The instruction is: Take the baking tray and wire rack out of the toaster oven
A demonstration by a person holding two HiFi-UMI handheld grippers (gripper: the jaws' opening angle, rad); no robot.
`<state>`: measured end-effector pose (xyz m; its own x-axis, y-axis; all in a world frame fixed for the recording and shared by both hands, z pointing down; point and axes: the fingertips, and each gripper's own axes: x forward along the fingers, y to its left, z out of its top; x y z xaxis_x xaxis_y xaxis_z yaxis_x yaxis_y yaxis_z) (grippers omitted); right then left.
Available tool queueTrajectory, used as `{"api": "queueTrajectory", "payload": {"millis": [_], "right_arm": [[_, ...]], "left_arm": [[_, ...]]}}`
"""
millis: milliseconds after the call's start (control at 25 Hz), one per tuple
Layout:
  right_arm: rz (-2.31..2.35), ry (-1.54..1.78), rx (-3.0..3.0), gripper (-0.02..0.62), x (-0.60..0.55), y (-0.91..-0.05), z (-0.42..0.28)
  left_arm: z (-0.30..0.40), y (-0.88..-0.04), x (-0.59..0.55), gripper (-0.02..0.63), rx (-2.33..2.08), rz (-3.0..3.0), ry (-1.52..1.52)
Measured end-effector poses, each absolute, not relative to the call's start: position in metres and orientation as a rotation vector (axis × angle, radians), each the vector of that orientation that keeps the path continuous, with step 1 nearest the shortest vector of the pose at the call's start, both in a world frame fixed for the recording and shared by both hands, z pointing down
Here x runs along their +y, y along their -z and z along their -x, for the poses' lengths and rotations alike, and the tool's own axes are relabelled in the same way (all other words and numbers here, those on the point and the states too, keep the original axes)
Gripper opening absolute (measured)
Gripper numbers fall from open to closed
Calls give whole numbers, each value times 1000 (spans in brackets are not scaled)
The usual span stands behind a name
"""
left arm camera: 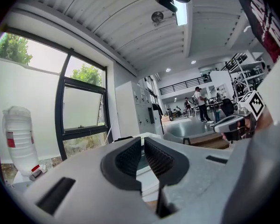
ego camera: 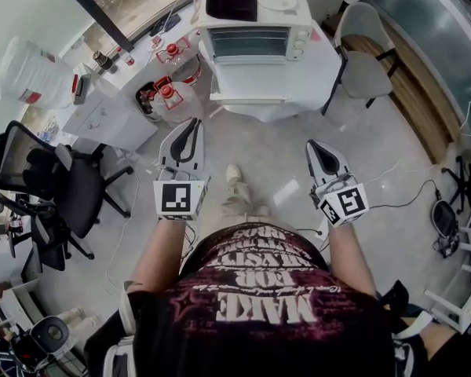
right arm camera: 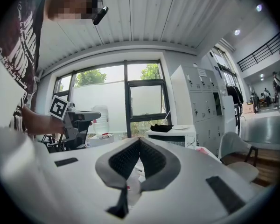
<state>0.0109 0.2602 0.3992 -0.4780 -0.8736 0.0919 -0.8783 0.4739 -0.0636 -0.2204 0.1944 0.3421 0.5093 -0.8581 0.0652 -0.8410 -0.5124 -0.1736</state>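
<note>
White table [ego camera: 318, 77] at far end carries the toaster oven [ego camera: 255, 42]; left gripper [ego camera: 192, 126] and right gripper [ego camera: 314, 146] are both closed, empty.

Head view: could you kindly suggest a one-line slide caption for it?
Person holds left gripper and right gripper, both empty, toward the white toaster oven.

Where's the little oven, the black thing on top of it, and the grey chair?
toaster oven [ego camera: 250, 42], head view, its glass door.
black thing [ego camera: 231, 2], head view, its middle.
grey chair [ego camera: 366, 75], head view, its seat.
</note>
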Motion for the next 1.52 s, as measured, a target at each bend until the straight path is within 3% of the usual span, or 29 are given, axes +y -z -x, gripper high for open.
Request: {"api": "queueTrajectory", "payload": {"millis": [1520], "right_arm": [[-1591, -220, -2595, 3, 95, -413, 3]], "left_arm": [[220, -366, 16, 25, 1421, 2698, 266]]}}
